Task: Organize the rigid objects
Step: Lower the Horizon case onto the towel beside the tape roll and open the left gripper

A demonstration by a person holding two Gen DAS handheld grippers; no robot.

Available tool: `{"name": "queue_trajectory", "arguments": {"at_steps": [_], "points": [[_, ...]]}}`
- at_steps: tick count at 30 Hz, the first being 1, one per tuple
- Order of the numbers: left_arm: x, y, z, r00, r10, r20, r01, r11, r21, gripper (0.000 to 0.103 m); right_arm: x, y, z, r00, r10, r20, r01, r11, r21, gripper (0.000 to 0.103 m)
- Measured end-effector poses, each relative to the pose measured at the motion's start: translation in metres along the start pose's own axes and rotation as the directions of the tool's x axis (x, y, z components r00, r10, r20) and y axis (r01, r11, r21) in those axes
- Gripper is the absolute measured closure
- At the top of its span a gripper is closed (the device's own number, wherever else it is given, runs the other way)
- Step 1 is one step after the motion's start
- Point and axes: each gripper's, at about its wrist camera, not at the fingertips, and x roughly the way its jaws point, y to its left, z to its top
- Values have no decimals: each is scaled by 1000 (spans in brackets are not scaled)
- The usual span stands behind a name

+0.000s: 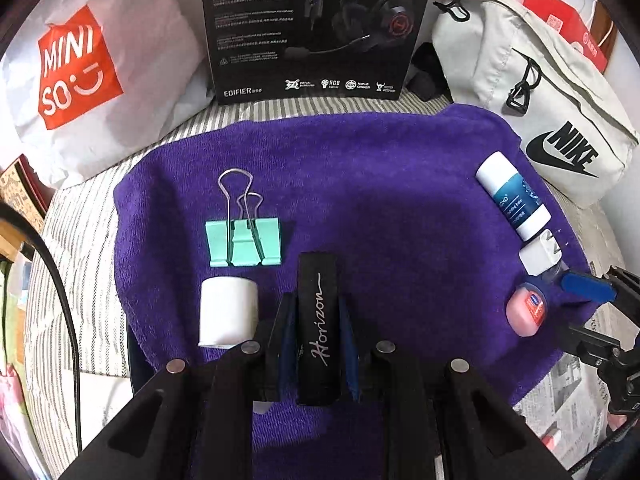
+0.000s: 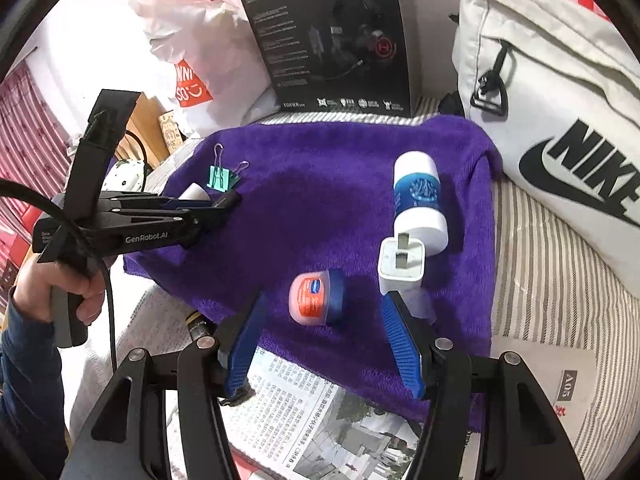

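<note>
In the left wrist view, the left tool [image 1: 318,320] is sitting at the lower centre of the frame and is gripping a slim black rectangular case with the silver word "Horizon" [image 1: 319,328] between its blue pads, so the jaws are closed on it. The case is pointing up the frame over a purple terry towel [image 1: 380,184]. Just left of the case, a white cylinder [image 1: 228,312] is standing on the towel, and above it a mint green binder clip with wire handles [image 1: 244,242] is lying flat. At the right edge of the towel, a white and blue tube [image 1: 514,196], a white plug adapter [image 1: 540,254] and a small pink jar with a blue lid [image 1: 525,310] are lying close together in a line. In the right wrist view, the right tool [image 2: 322,340] is hanging at the lower centre with its jaws apart and nothing between the blue pads; the pink jar is lying just above the gap, not touching either pad, and the adapter is just beside the right pad. Behind the towel, a black headset box [image 1: 316,28], a white shopping bag with a red logo [image 1: 80,68] and a light grey waist bag [image 1: 536,92] are standing along the top of the frame. A hand [image 2: 64,284] at the left edge is holding the handle of the left tool.
</note>
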Motion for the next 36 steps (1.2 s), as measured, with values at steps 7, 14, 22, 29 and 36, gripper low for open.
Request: {"name": "queue_trajectory", "arguments": {"at_steps": [7,14,22,29,36], "points": [[1,-4,-1,1000,30,8,-31,999,31,82,-4,0,0,1000,10,6,-10,1000,1,44],[0,-7,-3,1000,7,6,-7,999,33,66,-16,2,2,1000,-11,14,11,1000,-5,44],[-13,-21,-9,1000,2,22,-3,998,59,59,-42,1,-14,999,-41,20,40,999,26,44],[-57,-37,-26,997,-21,77,14,996,90,58,-69,11,-43,998,-70,5,69,997,39,43],[-85,-45,-57,995,-34,92,27,997,76,50,-61,41,-77,998,-14,-59,13,1000,-20,42]]}}
